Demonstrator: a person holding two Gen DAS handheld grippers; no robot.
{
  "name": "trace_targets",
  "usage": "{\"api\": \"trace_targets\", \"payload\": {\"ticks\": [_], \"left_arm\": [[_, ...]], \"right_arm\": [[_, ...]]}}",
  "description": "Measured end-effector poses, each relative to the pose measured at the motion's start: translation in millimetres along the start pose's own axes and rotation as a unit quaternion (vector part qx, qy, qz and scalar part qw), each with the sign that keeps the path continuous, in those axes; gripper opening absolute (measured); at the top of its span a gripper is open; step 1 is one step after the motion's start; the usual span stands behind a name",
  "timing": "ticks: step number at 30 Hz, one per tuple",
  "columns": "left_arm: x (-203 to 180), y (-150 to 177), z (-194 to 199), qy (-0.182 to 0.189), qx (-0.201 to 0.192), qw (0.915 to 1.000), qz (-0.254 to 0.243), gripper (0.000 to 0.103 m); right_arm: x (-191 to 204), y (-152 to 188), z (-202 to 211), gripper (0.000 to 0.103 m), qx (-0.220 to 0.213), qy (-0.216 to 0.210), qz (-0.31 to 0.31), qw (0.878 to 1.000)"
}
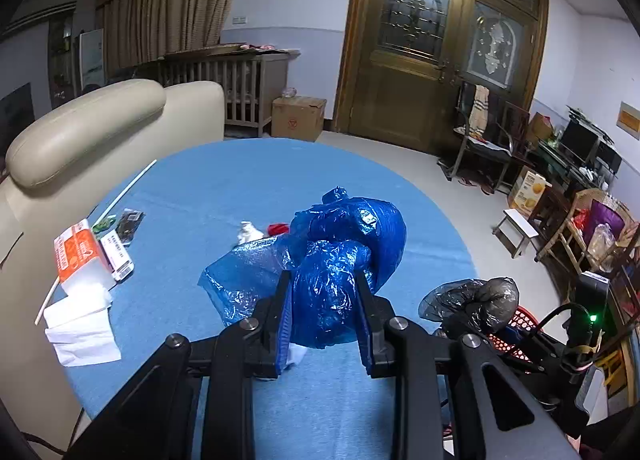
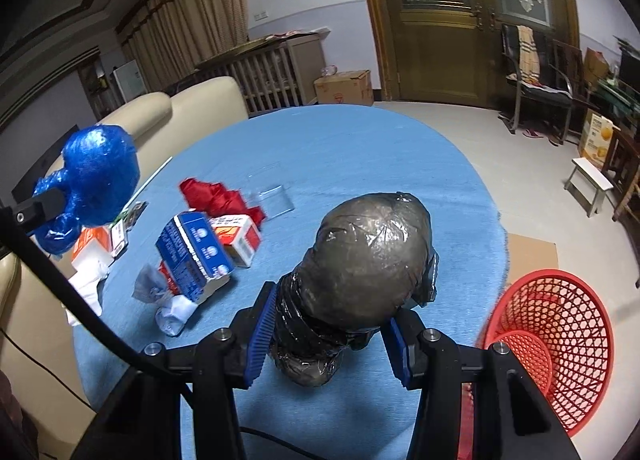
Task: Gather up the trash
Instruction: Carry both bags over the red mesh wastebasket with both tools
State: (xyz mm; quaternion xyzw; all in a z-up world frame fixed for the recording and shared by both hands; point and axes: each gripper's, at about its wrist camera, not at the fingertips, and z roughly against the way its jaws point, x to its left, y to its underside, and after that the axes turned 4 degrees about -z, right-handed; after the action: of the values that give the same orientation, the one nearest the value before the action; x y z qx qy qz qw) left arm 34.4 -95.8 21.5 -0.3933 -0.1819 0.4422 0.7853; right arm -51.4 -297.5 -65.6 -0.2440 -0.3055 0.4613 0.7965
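Observation:
My left gripper (image 1: 322, 280) is shut on a crumpled blue plastic bag (image 1: 340, 252), which it holds above the round blue-clothed table (image 1: 224, 180). The same blue bag (image 2: 98, 176) shows at the far left of the right wrist view. My right gripper (image 2: 332, 312) is shut on a stuffed black plastic bag (image 2: 372, 256), also seen at the right of the left wrist view (image 1: 484, 300). Loose trash lies on the table: a blue carton (image 2: 192, 256), a red-and-white box (image 2: 240, 238), a red wrapper (image 2: 216, 196), an orange box (image 1: 78, 250) and white tissues (image 1: 80, 324).
A red mesh basket (image 2: 560, 324) stands on the floor just right of the table's edge (image 2: 496, 220). A beige sofa (image 1: 80, 128) borders the table on the left. Chairs, a small stool (image 2: 592, 180) and boxes line the right side of the room.

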Motion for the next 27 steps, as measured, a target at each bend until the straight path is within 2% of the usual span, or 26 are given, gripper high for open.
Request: {"api": "trace_targets", "payload": {"ticks": [27], "left_arm": [[-87, -9, -22, 0.070, 0.013, 0.9945, -0.077, 0.029]], "right_arm": [[-123, -11, 18, 0.052, -0.017, 0.054, -0.109, 0.992]]}}
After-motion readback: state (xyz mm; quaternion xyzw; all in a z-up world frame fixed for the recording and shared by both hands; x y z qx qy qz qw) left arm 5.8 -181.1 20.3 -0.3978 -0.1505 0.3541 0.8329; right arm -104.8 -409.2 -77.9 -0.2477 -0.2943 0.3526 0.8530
